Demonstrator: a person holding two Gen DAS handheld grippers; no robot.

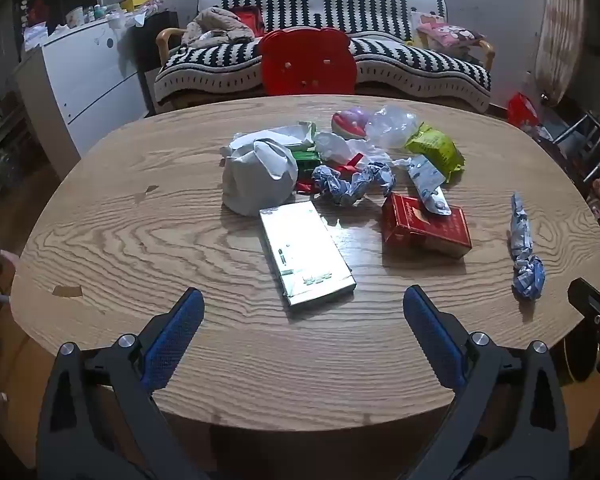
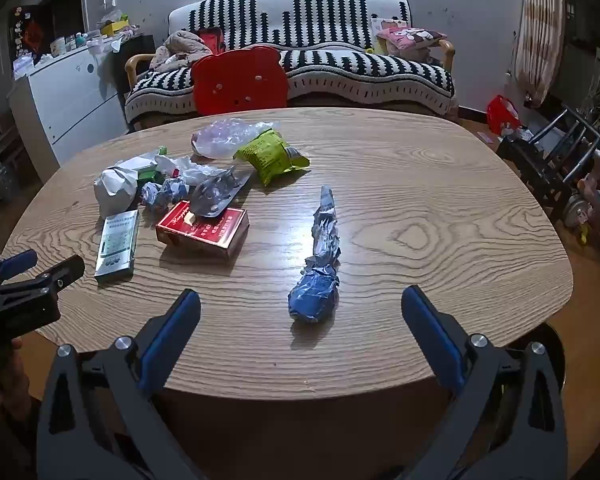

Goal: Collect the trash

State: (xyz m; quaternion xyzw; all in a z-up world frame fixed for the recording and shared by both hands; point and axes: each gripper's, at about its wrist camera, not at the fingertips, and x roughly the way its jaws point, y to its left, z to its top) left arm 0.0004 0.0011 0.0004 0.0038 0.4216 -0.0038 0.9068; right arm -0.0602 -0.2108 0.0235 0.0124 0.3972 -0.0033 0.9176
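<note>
Left gripper (image 1: 303, 304): fingers spread wide, nothing held, level. Right gripper (image 2: 301, 304): same spread, nothing held, just beside it.

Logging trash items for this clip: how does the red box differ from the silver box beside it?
The red box is thicker, and a blister pack rests on it; the silver box is flatter, longer, with nothing on top. Both lie flat on the table, untouched by either tool.

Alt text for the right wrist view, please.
Open right tongs hover at the near edge of a wooden table, aimed at a twisted blue wrapper. A trash pile with a red box lies farther left.
</note>
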